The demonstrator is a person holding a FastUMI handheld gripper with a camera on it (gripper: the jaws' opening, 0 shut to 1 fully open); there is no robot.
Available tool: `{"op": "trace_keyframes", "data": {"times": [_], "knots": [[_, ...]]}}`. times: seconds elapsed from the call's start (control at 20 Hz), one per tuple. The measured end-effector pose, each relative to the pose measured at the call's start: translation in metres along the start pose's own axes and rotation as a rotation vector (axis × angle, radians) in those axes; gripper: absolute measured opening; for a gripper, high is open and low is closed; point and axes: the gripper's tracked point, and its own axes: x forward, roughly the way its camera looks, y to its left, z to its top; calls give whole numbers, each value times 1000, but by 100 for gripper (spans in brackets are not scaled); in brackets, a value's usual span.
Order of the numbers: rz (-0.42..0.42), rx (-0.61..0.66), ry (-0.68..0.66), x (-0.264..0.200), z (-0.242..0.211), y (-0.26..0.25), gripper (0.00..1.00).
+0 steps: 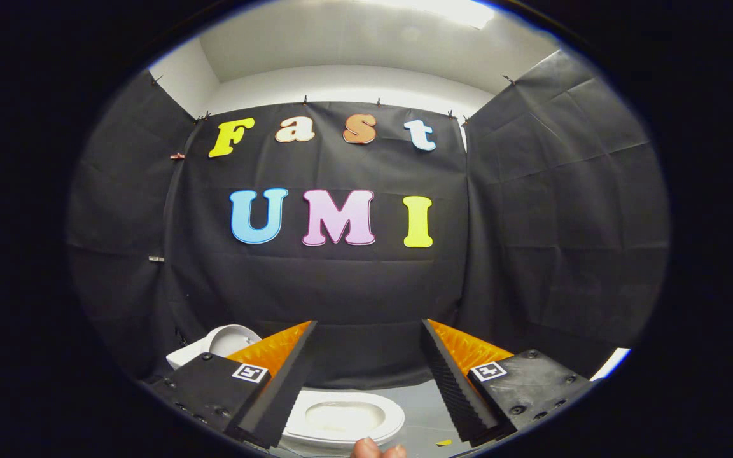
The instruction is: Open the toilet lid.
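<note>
Toilet lid (230,339) stands raised behind the seat (341,416); tool (366,331) spread wide, empty.

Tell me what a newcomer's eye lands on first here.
The gripper, jaws wide open with nothing between them, points at the black cloth wall. Below the jaws sits a white toilet, seat and bowl showing, and a white lid-like part lies behind the left jaw. Fingertips show at the near edge.

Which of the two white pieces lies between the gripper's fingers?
The oval toilet seat, flat between the open gripper's fingers; the other white piece sits partly hidden behind one finger.
</note>
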Motion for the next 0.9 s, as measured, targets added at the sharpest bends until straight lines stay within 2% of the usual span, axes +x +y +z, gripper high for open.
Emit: {"op": "trace_keyframes", "data": {"times": [0.9], "knots": [[15,-9,6,-5,2,17,100]]}}
